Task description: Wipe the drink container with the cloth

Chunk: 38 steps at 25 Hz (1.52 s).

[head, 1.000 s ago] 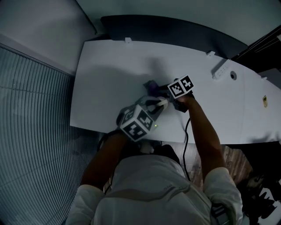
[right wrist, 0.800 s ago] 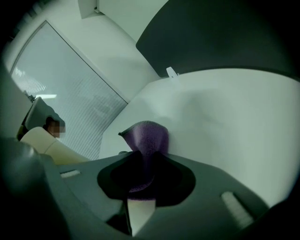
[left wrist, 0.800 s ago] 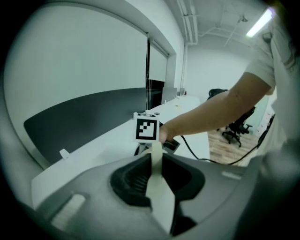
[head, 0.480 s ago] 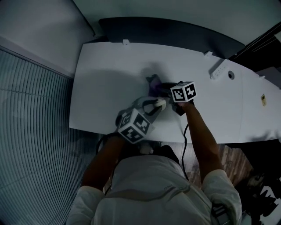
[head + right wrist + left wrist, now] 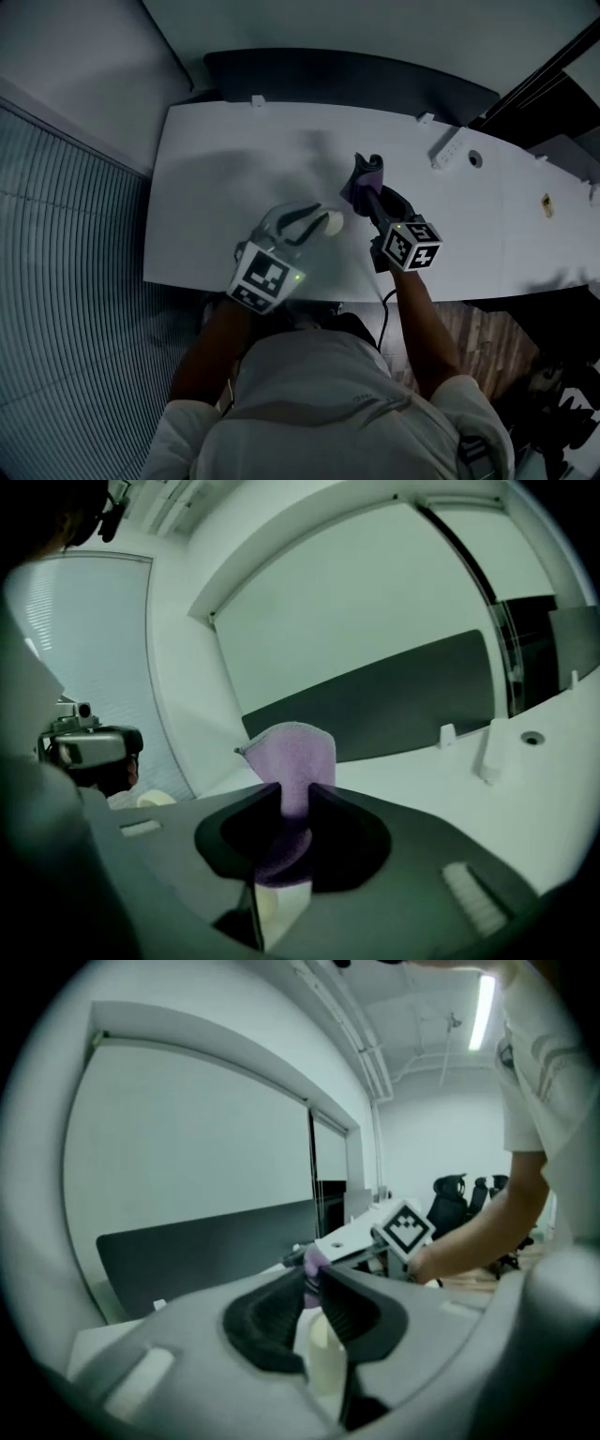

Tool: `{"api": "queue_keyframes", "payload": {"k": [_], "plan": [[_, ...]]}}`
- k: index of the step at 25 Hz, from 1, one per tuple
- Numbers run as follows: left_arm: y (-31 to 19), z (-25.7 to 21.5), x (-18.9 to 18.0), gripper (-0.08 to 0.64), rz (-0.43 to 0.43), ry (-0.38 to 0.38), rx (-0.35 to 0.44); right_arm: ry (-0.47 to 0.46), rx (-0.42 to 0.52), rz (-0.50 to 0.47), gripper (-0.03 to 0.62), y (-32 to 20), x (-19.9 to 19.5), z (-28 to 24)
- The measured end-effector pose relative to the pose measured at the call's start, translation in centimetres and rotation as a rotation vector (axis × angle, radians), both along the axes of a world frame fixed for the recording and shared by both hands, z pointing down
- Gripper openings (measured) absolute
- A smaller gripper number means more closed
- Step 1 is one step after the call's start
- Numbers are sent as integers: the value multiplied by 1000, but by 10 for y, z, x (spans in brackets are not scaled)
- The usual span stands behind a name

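Bringing cloth to container, both held off the desk

Left gripper [image 5: 317,220]: jaws clenched on a small cream-coloured plastic drink container [image 5: 332,223]. Its pale body shows low between the pads in the left gripper view, and the jaws have just been closing on it. The container is in the air above the near part of the white desk [image 5: 216,159], not resting on it.

Right gripper [image 5: 375,195]: jaws grasping a folded purple cloth [image 5: 366,173] by its lower part. A rounded flap stands free beyond the tips. In the head view the cloth is near the container, to its right, but apart from it. No view shows contact.

Step in hand, as I read it: both items are picked up and wiping has not yet begun. The two look lined up for first contact.

Next move calls for closing the gap so the free flap meets the exposed side of the container, then rubbing across it against a firm left grip. Little of the container shows outside the jaws, so the cloth likely has to work round the pads, or the container must be turned to offer fresh surface.
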<state>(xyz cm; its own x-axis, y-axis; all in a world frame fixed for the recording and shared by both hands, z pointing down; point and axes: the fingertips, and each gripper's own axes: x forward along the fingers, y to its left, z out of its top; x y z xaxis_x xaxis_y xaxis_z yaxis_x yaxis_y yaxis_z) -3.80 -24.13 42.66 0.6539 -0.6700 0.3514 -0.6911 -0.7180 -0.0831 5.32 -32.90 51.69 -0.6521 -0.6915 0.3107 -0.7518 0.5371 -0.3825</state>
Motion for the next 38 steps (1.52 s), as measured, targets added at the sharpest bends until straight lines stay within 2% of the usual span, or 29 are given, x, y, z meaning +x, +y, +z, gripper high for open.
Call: {"api": "queue_keyframes", "payload": {"k": [1,2,5,12,17,24,28,34,38], "plan": [[-1,-9,-7,21,-29,32,16,-3,14,37,91,7,8,-5],[-1,-16,-14,3,-54,64,28,-7,26,65,91,15,15,-10],[5,-34,-28,3,-89,133,69,-7,72,110,91,40,27,-33],[30,-81,-42,3,-134,198,157,-13,220,182,91,78,45,-119],[50,-118,-62,3,-188,262,212,1,312,204,89,95,40,-171],[55,-130,-71,3,-198,248,245,7,399,193,89,107,34,-203],[56,-134,-70,3,-192,253,266,19,406,190,89,108,33,-205],[56,-139,-65,3,-184,271,251,25,406,178,89,108,33,-206],[57,-143,-64,3,-172,248,277,27,414,166,89,107,31,-210]]}}
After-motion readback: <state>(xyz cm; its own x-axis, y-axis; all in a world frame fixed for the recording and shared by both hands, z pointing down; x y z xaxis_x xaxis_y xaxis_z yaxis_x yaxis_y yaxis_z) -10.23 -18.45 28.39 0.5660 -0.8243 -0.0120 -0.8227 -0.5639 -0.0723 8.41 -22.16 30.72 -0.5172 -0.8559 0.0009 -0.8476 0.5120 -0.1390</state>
